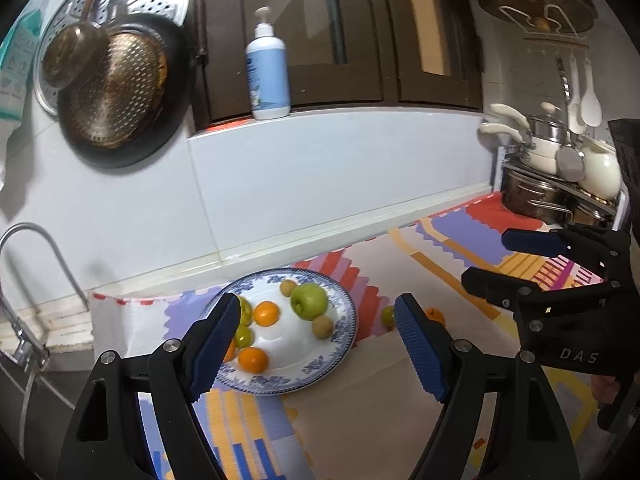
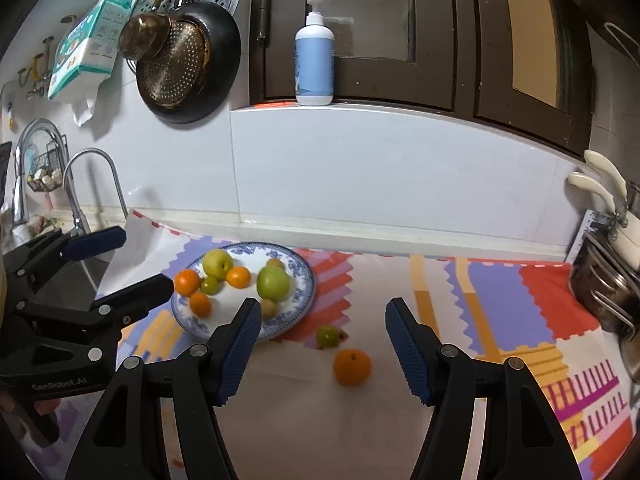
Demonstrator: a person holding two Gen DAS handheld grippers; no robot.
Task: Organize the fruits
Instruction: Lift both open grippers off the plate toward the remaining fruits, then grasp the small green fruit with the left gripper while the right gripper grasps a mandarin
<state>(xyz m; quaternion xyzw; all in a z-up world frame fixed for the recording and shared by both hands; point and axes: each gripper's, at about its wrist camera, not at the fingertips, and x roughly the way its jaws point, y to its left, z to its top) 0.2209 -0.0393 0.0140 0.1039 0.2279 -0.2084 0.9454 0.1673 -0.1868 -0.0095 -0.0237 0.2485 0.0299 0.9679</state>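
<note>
Blue-and-white patterned plate point(image 2: 306, 280) sits on a colourful mat point(image 2: 496, 300) on the counter, near the wall. On the plate: big green apple point(image 2: 273, 282), yellow-green apple point(image 2: 217, 263) at the back, three oranges point(image 2: 239, 277), a small green fruit point(image 2: 209, 285) among them, and two small brownish fruits point(image 2: 268, 307), one at the front edge, one behind the big apple.

Off the plate, on the mat: a loose orange point(image 2: 352, 367) and a small green fruit with a reddish patch point(image 2: 329, 336), close together, just off the plate's right rim. Neither touches the plate.

Right gripper point(image 2: 320, 348) hangs above the mat, jaws apart, nothing between the pads. In its view the loose orange and small green fruit lie between the two fingers, further ahead, not touched. Left gripper point(image 1: 316, 344) is also spread wide and empty, over the front of the plate; its left finger point(image 1: 216, 344) covers part of the fruits on the plate's left side. In the left wrist view the two loose fruits peek out behind its right finger point(image 1: 416, 344), mostly hidden.

Loose orange: round, bright, dimple on top. The green one: smaller, dull, blotchy.

Soap pump bottle point(image 2: 315, 60) on the window ledge; pans point(image 2: 188, 68) hang on the wall; a tap point(image 2: 92, 184) at left.
</note>
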